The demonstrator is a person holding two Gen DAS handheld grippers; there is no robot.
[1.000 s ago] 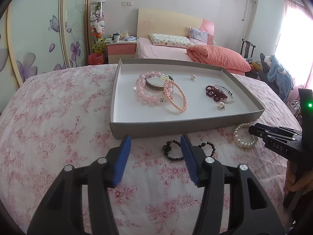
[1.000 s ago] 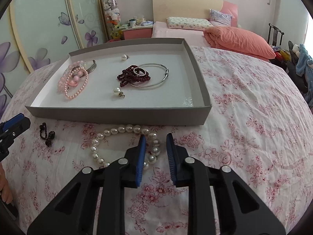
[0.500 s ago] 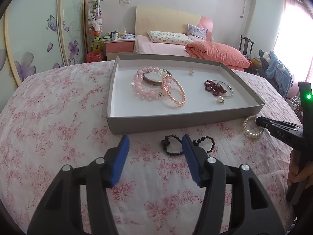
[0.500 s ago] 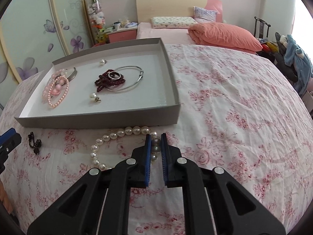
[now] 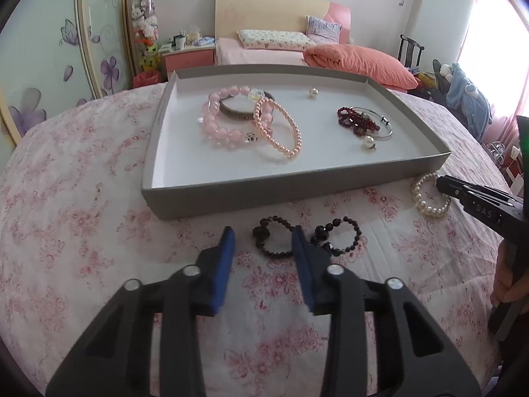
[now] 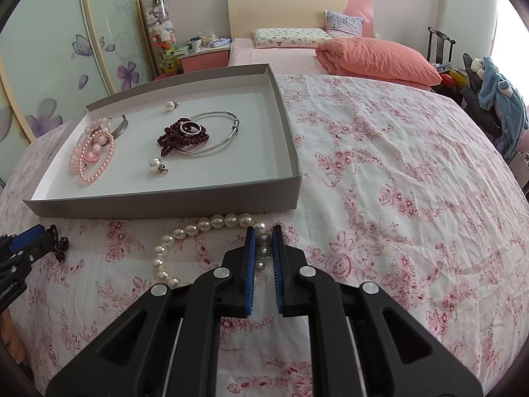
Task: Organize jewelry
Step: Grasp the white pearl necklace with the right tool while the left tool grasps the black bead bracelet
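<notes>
A black bead bracelet (image 5: 342,235), twisted into two loops, lies on the floral cloth in front of the grey tray (image 5: 297,192). My left gripper (image 5: 263,235) hovers low over it with its jaws closing. The bracelet's left loop sits between the blue pads, which do not press on it. In the right wrist view my right gripper (image 6: 263,233) is shut on the white pearl bracelet (image 6: 205,223), with a few pearls pinched between its pads. That bracelet lies just before the tray's front wall (image 6: 165,201). The left gripper's tip (image 6: 33,235) shows at the far left.
Inside the tray lie pink bead bracelets (image 5: 224,122), a dark red bead string (image 6: 182,135) with a silver bangle (image 6: 218,132), and loose pearl pieces (image 6: 155,163). A bed with an orange quilt (image 6: 373,56) stands behind. A hand (image 5: 509,281) holds the right gripper's handle.
The left gripper came forward and lower over the black bracelet and its jaws narrowed. The right gripper's jaws closed onto the pearl bracelet.
</notes>
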